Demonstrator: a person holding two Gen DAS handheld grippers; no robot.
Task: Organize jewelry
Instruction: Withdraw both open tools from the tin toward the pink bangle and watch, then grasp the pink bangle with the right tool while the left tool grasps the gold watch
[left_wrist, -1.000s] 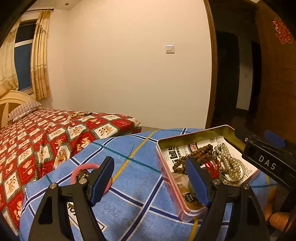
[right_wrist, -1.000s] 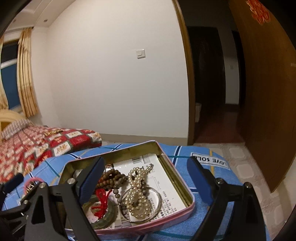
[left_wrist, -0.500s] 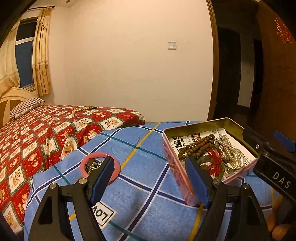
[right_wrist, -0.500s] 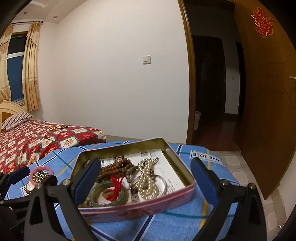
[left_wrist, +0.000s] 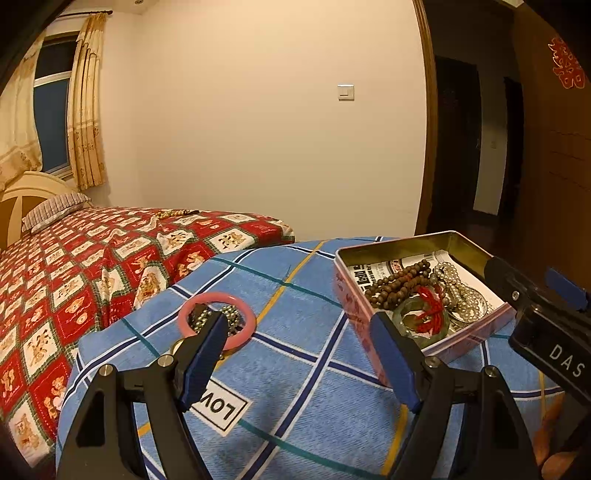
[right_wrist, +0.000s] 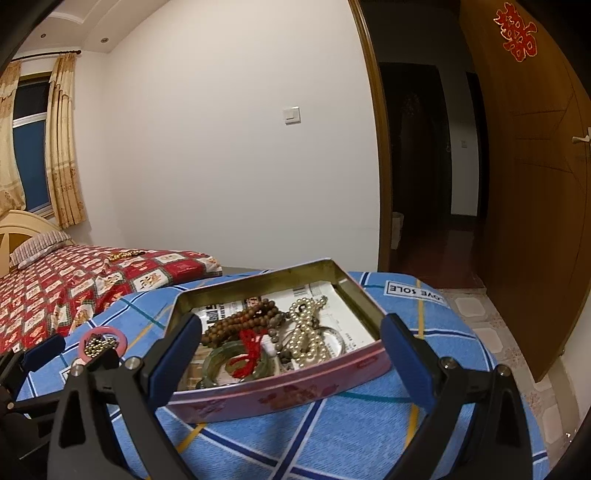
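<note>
Left hand-held gripper (left_wrist: 299, 354), low in the left wrist view: jaws spread wide, nothing between them, blue pads hanging over the blue checked cloth (left_wrist: 295, 295). Right hand-held gripper (right_wrist: 291, 356), low in the right wrist view: also wide open after just widening further, gripping nothing, with the near wall of the pink tin (right_wrist: 280, 393) seen in the gap between the pads and no pad touching it.

Pink tin at right centre of the left wrist view, at centre of the right wrist view, lying open on the cloth. Inside, on printed paper: brown bead string (right_wrist: 240, 321) toward the upper left, pearl strand (right_wrist: 306, 332) to its right, green bangle (right_wrist: 221, 358) with a red tassel (right_wrist: 249, 350) nearest the front wall, all overlapping.

Pink ring (left_wrist: 217, 320) at left centre of the left wrist view, flat on the cloth, well apart from the tin, partly hidden behind the left pad, with a small heap of dark metallic beads (left_wrist: 221, 317) inside its loop.

Red patterned bed (left_wrist: 74, 266) at far left of both views.
</note>
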